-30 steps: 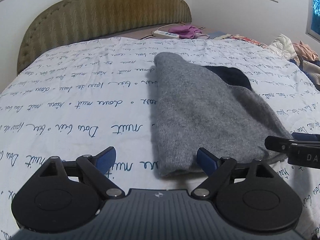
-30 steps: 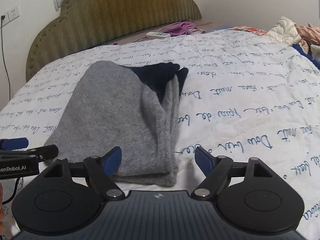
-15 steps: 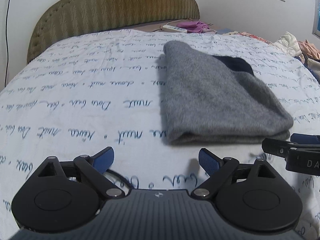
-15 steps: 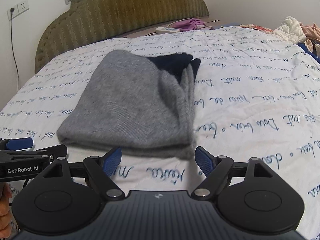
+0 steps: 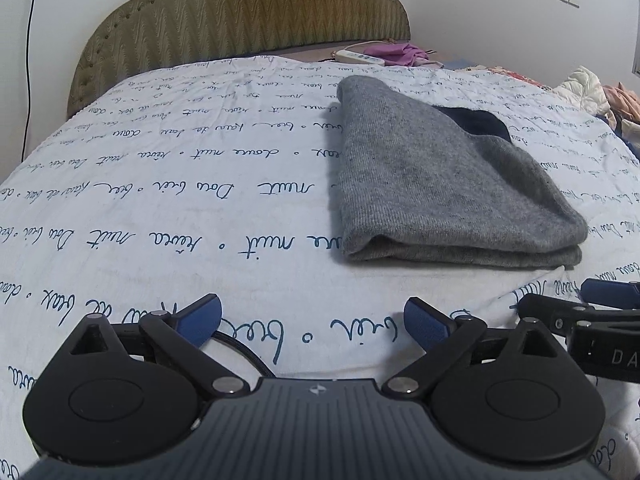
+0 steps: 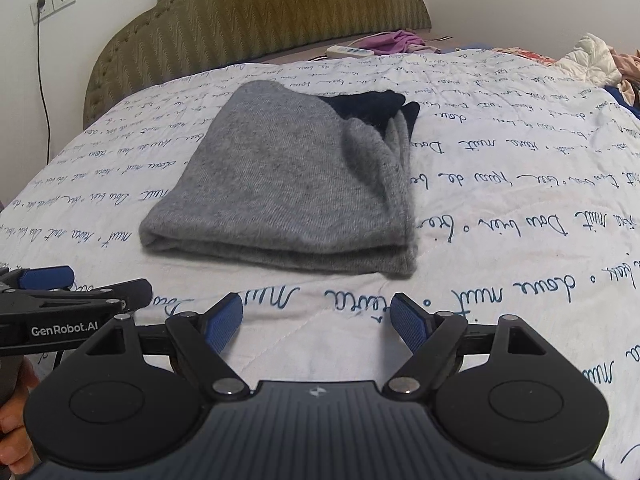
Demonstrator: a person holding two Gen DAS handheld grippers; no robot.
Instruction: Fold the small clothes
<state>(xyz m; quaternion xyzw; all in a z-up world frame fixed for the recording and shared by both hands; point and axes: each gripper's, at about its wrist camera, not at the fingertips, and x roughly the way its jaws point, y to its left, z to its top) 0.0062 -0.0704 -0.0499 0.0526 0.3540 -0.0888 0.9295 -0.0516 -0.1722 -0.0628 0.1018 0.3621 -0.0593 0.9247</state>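
The grey garment (image 5: 436,184) (image 6: 296,184) lay folded flat on the bed (image 5: 160,208) (image 6: 500,184), on a white quilt printed with blue handwriting. Its thick folded edge faced the cameras, and a dark navy part (image 5: 476,122) (image 6: 368,108) showed at its far end, toward the headboard (image 5: 240,16) (image 6: 260,12). The layers along the garment's right side were slightly splayed in the right wrist view.

The left tool (image 5: 312,318) hovered low over the quilt just short of the garment's near edge and a little to its left, its blue-padded fingers (image 5: 202,318) spread wide apart with nothing between them. The right tool (image 6: 316,318) sat likewise before the garment's near edge, fingers (image 6: 408,322) wide apart and empty. Neither touched the garment. Each tool showed at the edge of the other's view: the right one (image 5: 592,308) to the near right of the garment, the left one (image 6: 76,286) to its near left, marked "GenRobot.AI". Part of the hand (image 6: 14,424) holding the left tool was visible at the lower left corner.

Beyond the garment, near the headboard, lay a white remote-like device (image 5: 360,57) (image 6: 350,51) and a purple cloth (image 5: 396,51) (image 6: 392,40). To the far right of the garment was a heap of clothes (image 5: 592,92) (image 6: 596,62).
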